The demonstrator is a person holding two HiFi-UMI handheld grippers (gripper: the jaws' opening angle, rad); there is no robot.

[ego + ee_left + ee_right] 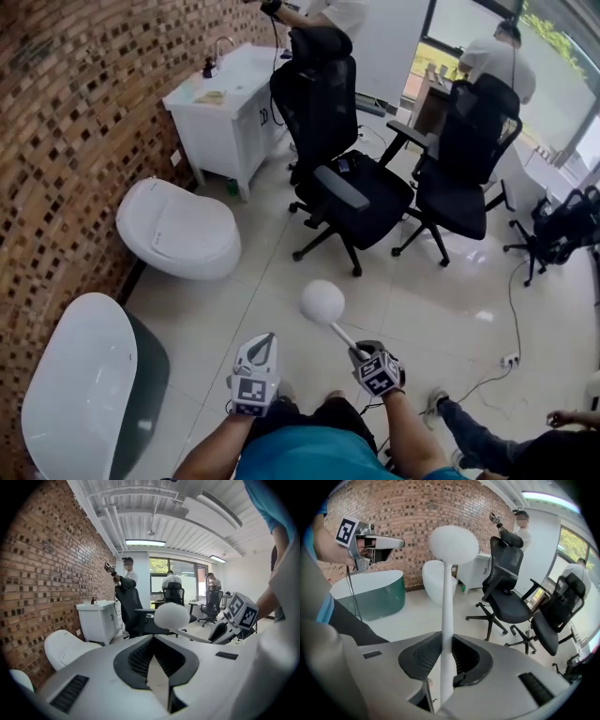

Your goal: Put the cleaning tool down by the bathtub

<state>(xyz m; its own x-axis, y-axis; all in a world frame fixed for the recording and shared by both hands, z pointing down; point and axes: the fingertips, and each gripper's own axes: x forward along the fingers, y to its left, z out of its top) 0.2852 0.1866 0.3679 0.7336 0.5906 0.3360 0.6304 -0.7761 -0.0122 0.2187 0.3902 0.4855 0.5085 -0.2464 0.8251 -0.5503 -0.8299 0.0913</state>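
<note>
The cleaning tool has a round white head on a thin white handle. My right gripper is shut on the handle's lower end and holds the tool tilted up and to the left, above the floor tiles. In the right gripper view the handle runs straight up between the jaws to the head. My left gripper hangs beside it, shut with nothing in it. The white bathtub with its dark green side stands at the lower left against the brick wall, well apart from the tool.
A white toilet and a white vanity with a sink line the brick wall. Two black office chairs stand mid-room. A cable and socket lie at the right. People stand at the back, and someone's legs reach in at the lower right.
</note>
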